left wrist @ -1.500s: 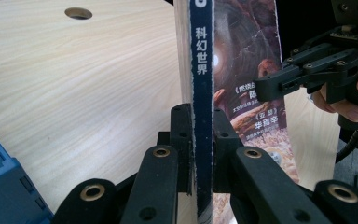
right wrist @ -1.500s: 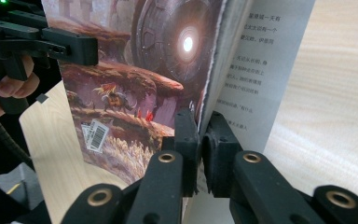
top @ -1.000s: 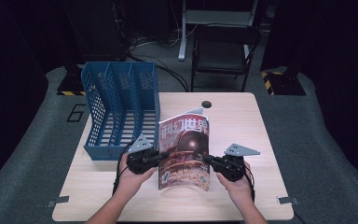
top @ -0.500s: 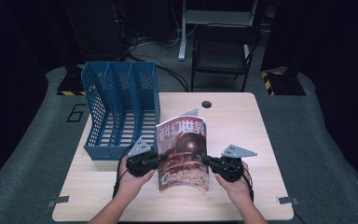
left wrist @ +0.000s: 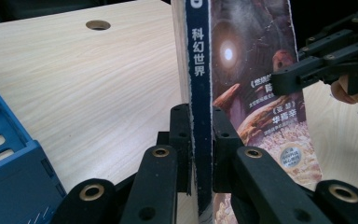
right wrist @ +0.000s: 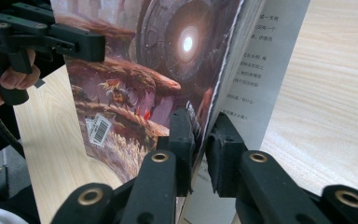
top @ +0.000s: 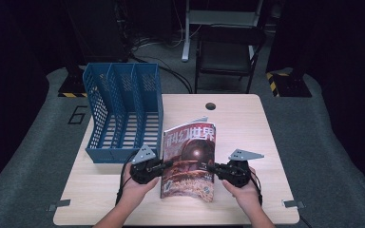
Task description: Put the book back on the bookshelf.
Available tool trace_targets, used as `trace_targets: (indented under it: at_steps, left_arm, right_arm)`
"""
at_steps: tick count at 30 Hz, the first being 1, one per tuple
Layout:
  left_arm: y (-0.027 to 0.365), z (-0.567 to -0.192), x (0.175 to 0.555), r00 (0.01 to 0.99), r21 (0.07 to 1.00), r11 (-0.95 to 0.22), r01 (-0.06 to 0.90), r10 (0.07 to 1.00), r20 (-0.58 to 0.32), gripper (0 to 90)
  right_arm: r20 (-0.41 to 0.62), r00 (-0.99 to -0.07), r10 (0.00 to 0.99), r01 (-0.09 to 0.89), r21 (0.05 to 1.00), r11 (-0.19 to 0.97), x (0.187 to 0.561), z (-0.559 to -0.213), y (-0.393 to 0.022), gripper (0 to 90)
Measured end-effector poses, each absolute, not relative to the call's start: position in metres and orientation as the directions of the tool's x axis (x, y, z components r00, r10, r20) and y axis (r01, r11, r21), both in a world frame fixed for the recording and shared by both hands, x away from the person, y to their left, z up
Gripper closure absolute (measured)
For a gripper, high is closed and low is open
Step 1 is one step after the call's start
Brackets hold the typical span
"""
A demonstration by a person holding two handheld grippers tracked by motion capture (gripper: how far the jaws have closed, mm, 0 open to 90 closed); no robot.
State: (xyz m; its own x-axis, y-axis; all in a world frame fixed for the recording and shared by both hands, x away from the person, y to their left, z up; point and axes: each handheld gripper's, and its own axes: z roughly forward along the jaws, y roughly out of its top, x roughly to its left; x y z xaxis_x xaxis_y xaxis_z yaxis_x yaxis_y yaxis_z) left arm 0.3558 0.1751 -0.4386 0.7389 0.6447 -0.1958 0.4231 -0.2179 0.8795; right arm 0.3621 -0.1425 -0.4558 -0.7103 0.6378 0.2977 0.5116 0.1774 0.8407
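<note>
Magazine (left wrist: 200, 70) spine reads 科幻世界; left gripper (left wrist: 200, 140) clamps it.

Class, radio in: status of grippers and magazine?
Left gripper shut on magazine spine. Right gripper at the page edge, jaws just easing open. Rack alongside, apart.

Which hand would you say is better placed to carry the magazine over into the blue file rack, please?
Probably the left. The left gripper clamps the magazine on its spine, on the side beside the blue file rack. The right gripper, whose jaws have just been opening, grips the far loose-page edge.
</note>
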Motion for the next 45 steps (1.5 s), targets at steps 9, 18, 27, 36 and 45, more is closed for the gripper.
trace_targets:
  at_steps: [9, 18, 27, 36, 45]
  left_arm:
    - [0.176, -0.434, 0.362, 0.736, 0.887, -0.205, 0.414, 0.649, -0.193, 82.9]
    - [0.181, -0.432, 0.370, 0.736, 0.906, -0.235, 0.354, 0.667, -0.114, 81.7]
    - [0.182, -0.439, 0.365, 0.730, 0.914, -0.218, 0.343, 0.674, -0.114, 82.2]
    - [0.181, -0.440, 0.357, 0.735, 0.919, -0.216, 0.330, 0.669, -0.107, 82.7]
    - [0.178, -0.438, 0.351, 0.748, 0.926, -0.226, 0.303, 0.659, -0.084, 83.5]
  right_arm:
    - [0.302, -0.696, 0.652, 0.518, 0.839, 0.165, 0.369, -0.451, -0.138, 85.6]
    - [0.135, -0.691, 0.710, 0.377, 0.906, 0.195, 0.365, -0.444, -0.124, 86.9]
    - [0.119, -0.694, 0.710, 0.364, 0.909, 0.203, 0.363, -0.450, -0.123, 86.1]
    - [0.182, -0.712, 0.678, 0.404, 0.896, 0.184, 0.360, -0.453, -0.131, 67.6]
    - [0.264, -0.724, 0.638, 0.506, 0.831, 0.230, 0.367, -0.461, -0.138, 65.3]
